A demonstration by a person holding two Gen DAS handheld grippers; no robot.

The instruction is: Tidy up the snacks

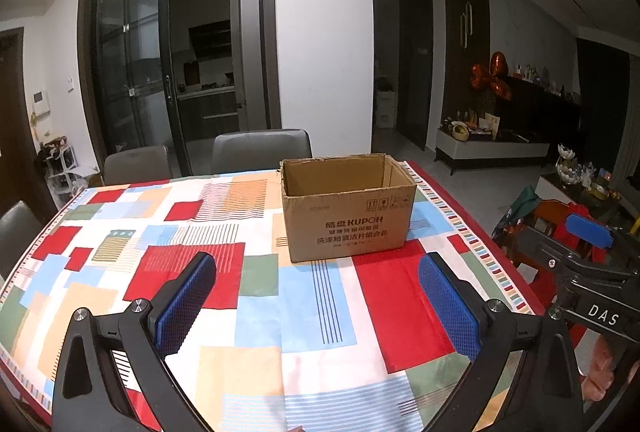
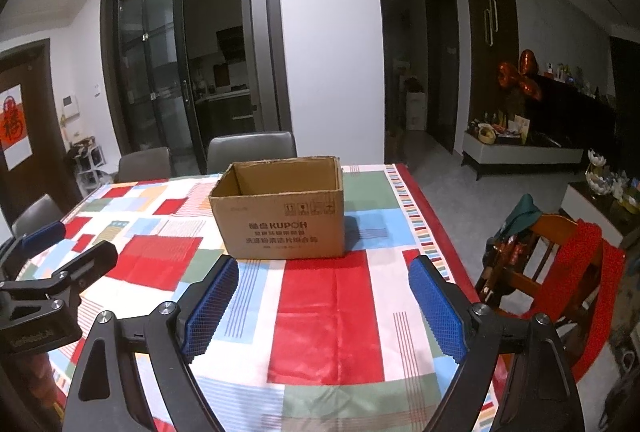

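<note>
An open brown cardboard box (image 1: 348, 216) printed KUPOH stands on the table with a colourful patchwork cloth (image 1: 256, 296); it also shows in the right wrist view (image 2: 280, 216). Its inside looks empty from here. No snacks are in view. My left gripper (image 1: 318, 306) is open and empty, held above the cloth in front of the box. My right gripper (image 2: 324, 306) is open and empty, also in front of the box. The right gripper shows at the right edge of the left wrist view (image 1: 588, 252); the left gripper shows at the left edge of the right wrist view (image 2: 60, 256).
Grey chairs (image 1: 260, 150) stand at the table's far side and one at the left (image 2: 36, 214). A wooden chair draped with red cloth (image 2: 560, 264) stands off the table's right edge. A low cabinet with clutter (image 2: 520, 148) is farther right.
</note>
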